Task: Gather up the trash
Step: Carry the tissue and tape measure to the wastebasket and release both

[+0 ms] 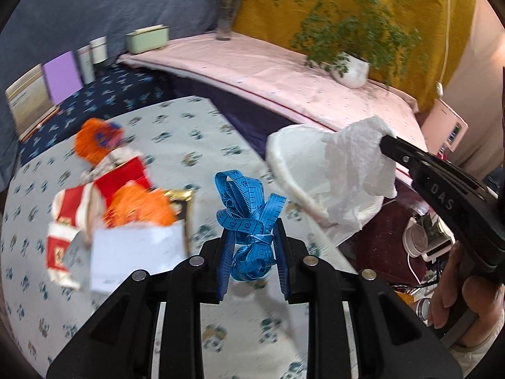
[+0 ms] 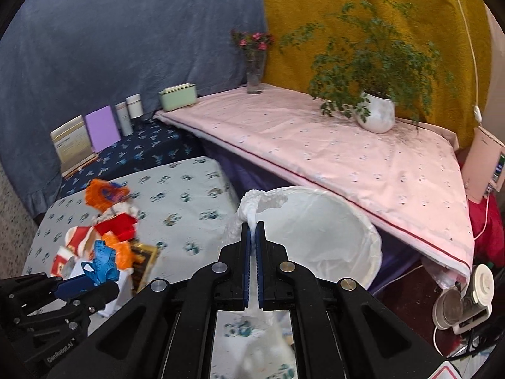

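My left gripper [image 1: 252, 237] is shut on a tangled blue measuring tape [image 1: 249, 221] and holds it above the floral cloth, left of the bin. It also shows in the right wrist view [image 2: 94, 279] with the tape [image 2: 104, 259]. My right gripper [image 2: 253, 225] is shut on crumpled white tissue [image 2: 252, 205] at the near rim of a white-lined bin [image 2: 315, 230]. In the left wrist view the right gripper [image 1: 383, 143] holds the tissue [image 1: 356, 164] over the bin [image 1: 284, 158]. A trash pile [image 1: 110, 195] of orange wrappers, red-and-white cartons and white paper lies left on the cloth.
A pink-covered shelf [image 2: 315, 145] behind the bin carries a potted plant [image 2: 377, 113], a flower vase [image 2: 254, 75] and a green box [image 2: 178, 96]. Books and cups [image 2: 104, 126] stand at the back left. Cables and gadgets [image 2: 464, 303] lie at the right.
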### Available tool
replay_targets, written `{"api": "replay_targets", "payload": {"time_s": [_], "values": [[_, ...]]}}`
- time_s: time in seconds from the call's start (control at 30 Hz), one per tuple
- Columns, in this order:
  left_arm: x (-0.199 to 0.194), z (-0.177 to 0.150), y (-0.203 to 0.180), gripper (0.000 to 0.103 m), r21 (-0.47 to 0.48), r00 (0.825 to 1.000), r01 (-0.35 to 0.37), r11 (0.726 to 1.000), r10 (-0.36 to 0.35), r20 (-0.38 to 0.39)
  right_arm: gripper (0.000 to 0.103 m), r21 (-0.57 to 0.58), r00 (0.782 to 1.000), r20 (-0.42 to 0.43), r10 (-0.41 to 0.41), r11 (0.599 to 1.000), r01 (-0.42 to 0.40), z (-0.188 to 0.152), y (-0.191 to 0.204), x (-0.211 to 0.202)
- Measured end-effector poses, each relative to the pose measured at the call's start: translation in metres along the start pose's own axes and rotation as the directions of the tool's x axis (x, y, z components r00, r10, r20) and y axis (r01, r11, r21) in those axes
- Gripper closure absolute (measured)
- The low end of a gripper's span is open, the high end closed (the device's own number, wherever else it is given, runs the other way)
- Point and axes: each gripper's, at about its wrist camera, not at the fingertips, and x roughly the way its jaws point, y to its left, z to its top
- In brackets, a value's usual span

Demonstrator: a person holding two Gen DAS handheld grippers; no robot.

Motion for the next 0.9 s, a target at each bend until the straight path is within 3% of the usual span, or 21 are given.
{"api": "replay_targets", "payload": {"time_s": [0.23, 0.63, 0.67, 0.73, 0.77, 0.83, 0.9], "values": [[0.043, 0.033, -0.044, 0.079, 0.073, 0.995, 0.1, 0.992, -0.099, -0.021, 0.1, 0.072, 0.999, -0.02, -0.049, 0.996, 0.051, 0.011, -0.048, 0.026], [0.105, 0.067, -0.089, 0.078, 0.186, 0.981, 0.191, 0.964, -0.185, -0.05, 0.099, 0.145, 0.992, -0.083, -0.092, 0.984, 0.103, 0.02, -0.094, 0.07], [0.109, 0.069, -0.091, 0.076, 0.187, 0.982, 0.188, 0.964, -0.182, -0.051, 0.097, 0.15, 0.992, -0.082, -0.095, 0.983, 0.107, 0.021, -0.097, 0.072], [0.116, 0.072, -0.092, 0.057, 0.186, 0.984, 0.178, 0.966, -0.172, -0.044, 0.092, 0.154, 0.991, -0.08, -0.106, 0.981, 0.118, 0.023, -0.1, 0.074], [0.117, 0.073, -0.092, 0.043, 0.183, 0.986, 0.169, 0.968, -0.166, -0.034, 0.084, 0.156, 0.991, -0.077, -0.112, 0.98, 0.123, 0.026, -0.102, 0.074], [0.116, 0.076, -0.091, 0.039, 0.182, 0.986, 0.165, 0.969, -0.165, -0.011, 0.067, 0.159, 0.99, -0.06, -0.129, 0.978, 0.137, 0.028, -0.104, 0.072], [0.114, 0.078, -0.092, 0.035, 0.19, 0.988, 0.15, 0.97, -0.153, -0.001, 0.061, 0.16, 0.988, -0.044, -0.146, 0.975, 0.151, 0.03, -0.105, 0.067]]}}
